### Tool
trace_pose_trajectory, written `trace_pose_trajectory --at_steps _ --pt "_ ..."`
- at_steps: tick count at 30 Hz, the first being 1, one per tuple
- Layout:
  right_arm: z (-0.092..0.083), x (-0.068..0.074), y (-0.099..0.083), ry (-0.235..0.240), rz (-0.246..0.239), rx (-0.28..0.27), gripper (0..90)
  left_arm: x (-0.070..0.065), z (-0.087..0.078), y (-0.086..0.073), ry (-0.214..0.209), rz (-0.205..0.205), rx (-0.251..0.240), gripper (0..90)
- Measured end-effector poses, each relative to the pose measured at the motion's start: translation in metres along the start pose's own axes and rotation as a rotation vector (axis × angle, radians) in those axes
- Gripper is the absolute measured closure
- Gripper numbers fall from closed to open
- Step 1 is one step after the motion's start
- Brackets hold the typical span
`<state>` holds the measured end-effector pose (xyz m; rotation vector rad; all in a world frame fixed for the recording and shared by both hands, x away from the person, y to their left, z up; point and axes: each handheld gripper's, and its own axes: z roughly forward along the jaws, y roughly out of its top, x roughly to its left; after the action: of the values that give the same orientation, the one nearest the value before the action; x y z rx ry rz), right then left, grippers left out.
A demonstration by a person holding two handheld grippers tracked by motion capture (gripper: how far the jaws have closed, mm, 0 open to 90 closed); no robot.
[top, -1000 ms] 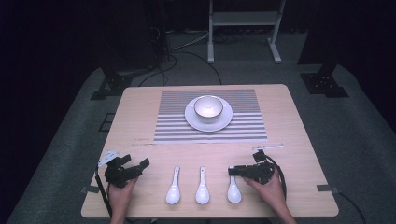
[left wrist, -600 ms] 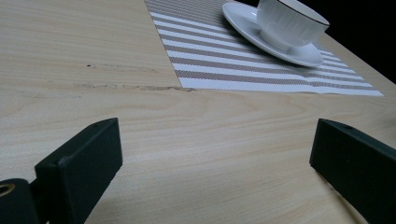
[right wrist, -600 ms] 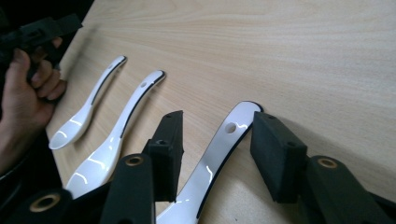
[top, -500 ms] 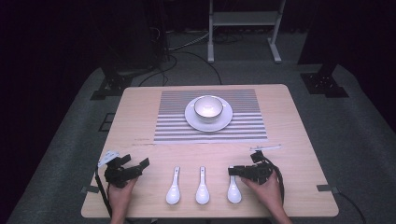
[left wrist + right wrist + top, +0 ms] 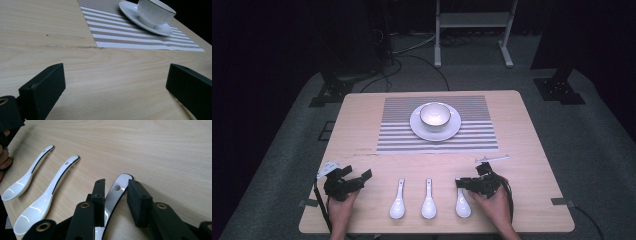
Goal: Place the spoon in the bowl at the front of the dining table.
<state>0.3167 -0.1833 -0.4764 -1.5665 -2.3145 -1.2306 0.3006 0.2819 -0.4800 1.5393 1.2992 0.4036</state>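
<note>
Little has changed over the last second: the right gripper (image 5: 464, 183) has crept slightly left and lower onto the handle of the rightmost white ceramic soup spoon (image 5: 462, 204); the left gripper (image 5: 357, 177) is unmoved. No brand, label or writing is legible anywhere.

Right gripper view: the black jaws stand narrowly parted, one on each side of that spoon's handle (image 5: 115, 192), the left jaw touching or nearly touching it, the right just clear. Not clamped.

Left gripper: jaws wide apart over bare light wooden table (image 5: 105, 82), holding nothing.

Two more white spoons, middle (image 5: 429, 201) and left (image 5: 397, 201), lie alongside. A white ribbed bowl (image 5: 435, 115) sits on a white saucer (image 5: 420, 129) on a striped placemat (image 5: 472, 135).
</note>
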Motion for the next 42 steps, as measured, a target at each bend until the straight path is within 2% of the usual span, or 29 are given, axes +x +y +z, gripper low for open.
trace_pose_trajectory --at_steps 5,8,14,15,19,21,26,32,33,42 --pt "0.001 -0.002 0.001 -0.003 0.007 0.006 75.2 0.000 0.000 0.000 -0.002 -0.001 0.000 1.1" --pt "0.001 -0.002 0.001 0.002 0.007 0.010 74.9 0.000 0.000 0.000 -0.002 -0.002 -0.001 1.1" --pt "0.001 0.000 0.006 -0.008 -0.012 0.063 78.1 0.000 0.000 0.000 -0.002 -0.003 0.000 1.0" --pt "0.001 0.000 0.007 -0.009 -0.025 0.089 83.9 0.000 0.000 0.000 -0.002 -0.003 -0.001 1.1" --pt "0.000 -0.003 0.007 0.015 -0.012 0.104 84.6 0.001 0.000 0.000 -0.002 -0.002 0.000 1.1" --pt "-0.002 -0.006 0.006 0.043 0.002 0.103 84.7 0.001 0.000 0.000 -0.002 -0.002 0.000 1.1" --pt "-0.010 -0.013 0.005 0.096 0.040 0.074 84.7 0.001 0.000 0.000 -0.001 -0.001 0.000 1.1" --pt "-0.022 -0.016 0.007 0.144 0.061 0.039 84.7 0.000 0.000 0.000 0.001 0.001 0.001 1.0" --pt "-0.026 -0.017 0.008 0.167 0.072 0.022 84.7 0.000 0.000 0.000 0.002 0.002 0.001 1.0" --pt "-0.045 -0.018 0.012 0.247 0.090 -0.051 84.6 0.000 0.000 0.000 0.004 0.003 0.000 1.1"
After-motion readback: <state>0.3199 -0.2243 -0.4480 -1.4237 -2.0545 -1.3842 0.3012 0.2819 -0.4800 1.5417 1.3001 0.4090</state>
